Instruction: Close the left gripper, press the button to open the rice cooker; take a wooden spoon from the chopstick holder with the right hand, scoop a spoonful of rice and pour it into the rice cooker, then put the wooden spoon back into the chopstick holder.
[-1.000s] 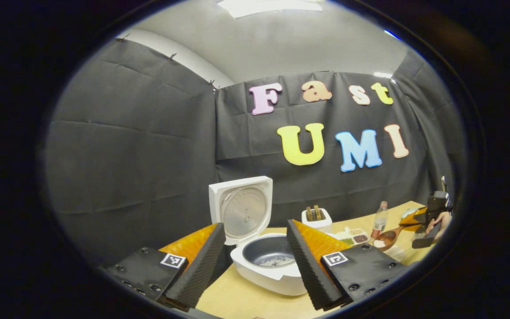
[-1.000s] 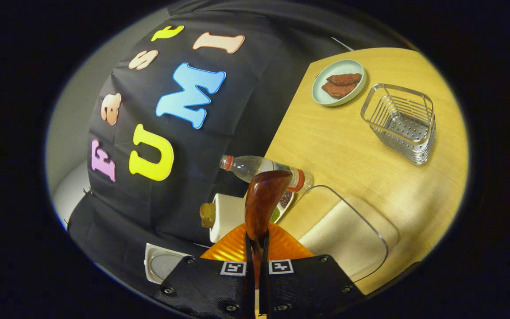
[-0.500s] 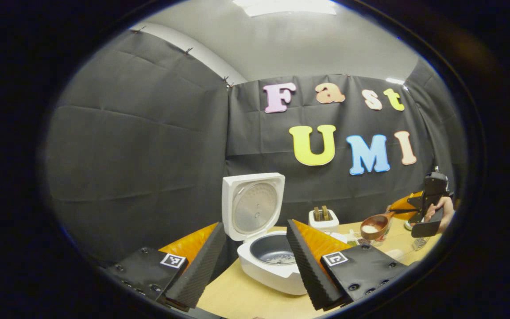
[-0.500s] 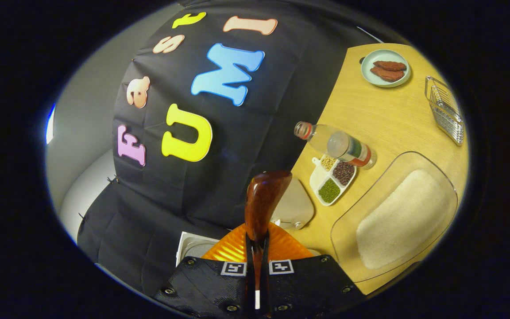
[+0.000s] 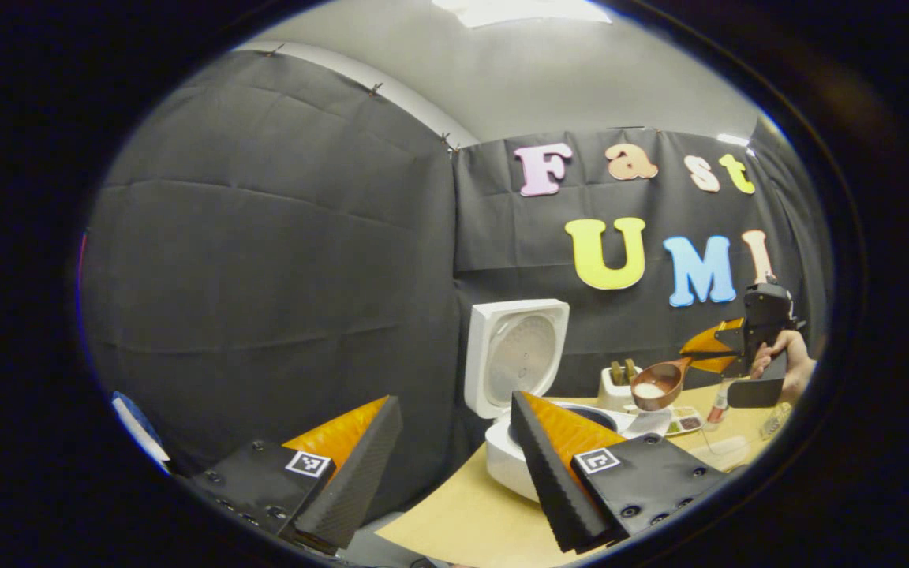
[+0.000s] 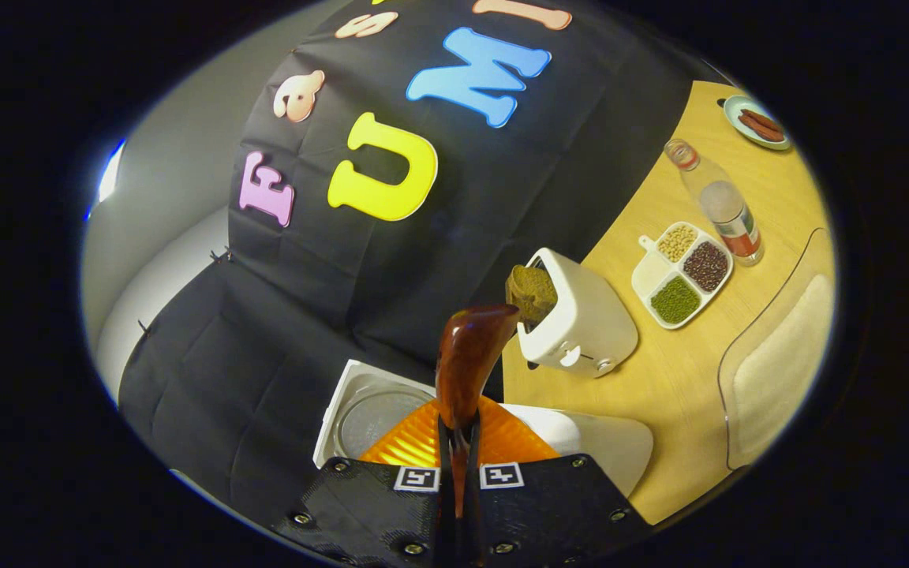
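The white rice cooker [image 5: 511, 457] stands with its lid [image 5: 514, 353] up; in the right gripper view its lid [image 6: 372, 406] and rim [image 6: 589, 432] lie just below the spoon. My left gripper [image 5: 450, 473] is open and empty, short of the cooker and to its left. My right gripper [image 6: 457, 432] is shut on the handle of the brown wooden spoon [image 6: 466, 359]. In the left gripper view the right gripper [image 5: 719, 353], held by a hand [image 5: 787, 359], carries the spoon [image 5: 654, 384] with white rice in its bowl, above the table right of the cooker.
A white toaster [image 6: 581, 327] with brown slices stands behind the cooker. A divided dish of beans [image 6: 683, 272], a bottle [image 6: 719, 207], a clear tray of rice [image 6: 778, 363] and a plate [image 6: 754, 126] lie farther along the wooden table [image 6: 660, 386].
The right gripper has carried the rice-filled spoon up from the rice tray and over toward the cooker. The left gripper view has swung left, so the cooker sits farther right in it.
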